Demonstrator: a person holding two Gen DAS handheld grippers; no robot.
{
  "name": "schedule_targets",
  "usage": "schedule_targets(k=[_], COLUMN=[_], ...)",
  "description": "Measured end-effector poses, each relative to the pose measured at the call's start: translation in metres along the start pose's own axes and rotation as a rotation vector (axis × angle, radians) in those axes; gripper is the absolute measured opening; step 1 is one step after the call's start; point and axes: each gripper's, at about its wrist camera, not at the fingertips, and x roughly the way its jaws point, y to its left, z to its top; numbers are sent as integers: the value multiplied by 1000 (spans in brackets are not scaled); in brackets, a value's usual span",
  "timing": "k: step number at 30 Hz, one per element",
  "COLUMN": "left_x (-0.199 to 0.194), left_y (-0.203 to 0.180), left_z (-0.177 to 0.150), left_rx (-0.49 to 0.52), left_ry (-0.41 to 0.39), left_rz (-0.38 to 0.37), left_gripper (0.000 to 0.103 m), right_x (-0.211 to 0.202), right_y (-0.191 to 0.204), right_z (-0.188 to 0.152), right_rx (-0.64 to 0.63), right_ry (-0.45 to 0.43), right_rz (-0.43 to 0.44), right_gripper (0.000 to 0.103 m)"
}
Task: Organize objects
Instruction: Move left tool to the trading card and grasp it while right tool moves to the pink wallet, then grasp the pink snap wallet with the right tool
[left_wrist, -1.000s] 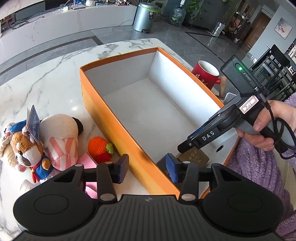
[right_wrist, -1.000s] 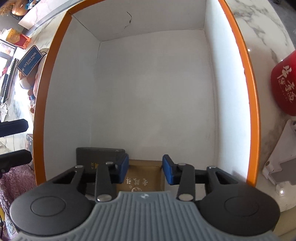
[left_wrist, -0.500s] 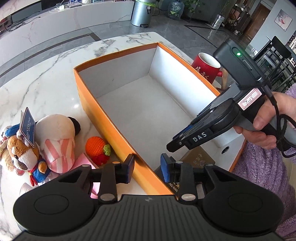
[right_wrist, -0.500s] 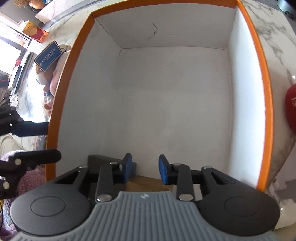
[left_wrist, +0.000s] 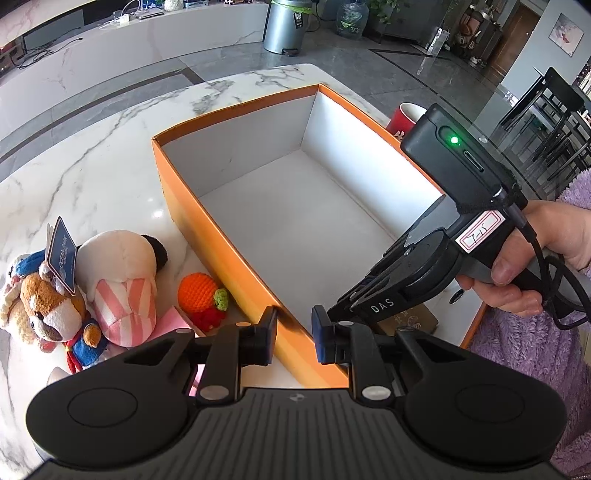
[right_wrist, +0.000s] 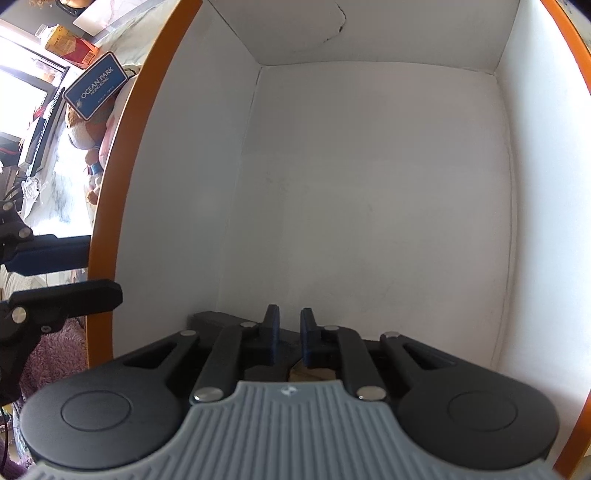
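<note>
While your left tool (left_wrist: 294, 334) straddles the near long wall of the orange box (left_wrist: 221, 254), its jaws have just been closing and now stand narrow, one pad outside the wall and one inside; whether they press the cardboard you cannot tell from these views.

Your right tool (right_wrist: 289, 338) reaches down into the box's near end, held in your right hand (left_wrist: 532, 266) (green light showing on its body). Its jaws have also just been closing, to a thin gap, with nothing between the pads.

Contents of box: white floor mostly bare; a tan card (left_wrist: 408, 322) with printed characters lies at the near end, under the right tool, beside a dark flat case (right_wrist: 221, 318).

On the marble worktop (left_wrist: 92, 173), left of the box:
- crocheted orange fruit (left_wrist: 197, 290), touching a red one (left_wrist: 207, 318);
- plush in a pink-striped outfit (left_wrist: 123, 280);
- brown plush animal (left_wrist: 48, 310) with a blue tag (left_wrist: 62, 254).

Beyond the box: red mug (left_wrist: 404, 120), partly hidden.
</note>
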Motion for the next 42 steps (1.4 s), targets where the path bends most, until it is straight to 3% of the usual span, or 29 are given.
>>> schedule_targets(k=[6, 9, 15, 17, 19, 21, 26, 31, 35, 39, 42], left_x=[-26, -51, -89, -90, -84, -72, -43, -31, -21, -14, -11], left_y=[0, 7, 34, 44, 52, 58, 74, 90, 93, 98, 107], left_z=[-4, -13, -47, -61, -78, -93, -128, -139, -139, -142, -145], left_rx=[-13, -44, -142, -175, -189, -182, -188, -258, -257, -281, -338], left_ry=[-55, -83, -78, -44, -6, 47, 147, 147, 153, 168, 182], left_rz=[24, 70, 218, 257, 297, 344, 371, 320, 286, 266, 241], left_gripper=[25, 34, 53, 69, 76, 82, 84, 84, 85, 85, 79], right_x=[-31, -60, -102, -98, -82, -67, -37, -2, 30, 55, 68], right_y=[2, 1, 52, 81, 112, 136, 180, 208, 226, 241, 248], right_z=[-9, -28, -45, -44, -39, -26, -23, -20, -15, -16, -21], right_rx=[-11, -46, -151, -185, -219, -264, -425, -659, -837, -1021, -1151], right_ry=[-119, -224, -401, -421, -423, -414, -370, -287, -204, -169, -160], right_rz=[-11, -6, 46, 75, 104, 108, 51, -91, -202, -325, -403], right_gripper=[12, 15, 17, 17, 18, 26, 30, 36, 52, 55, 56])
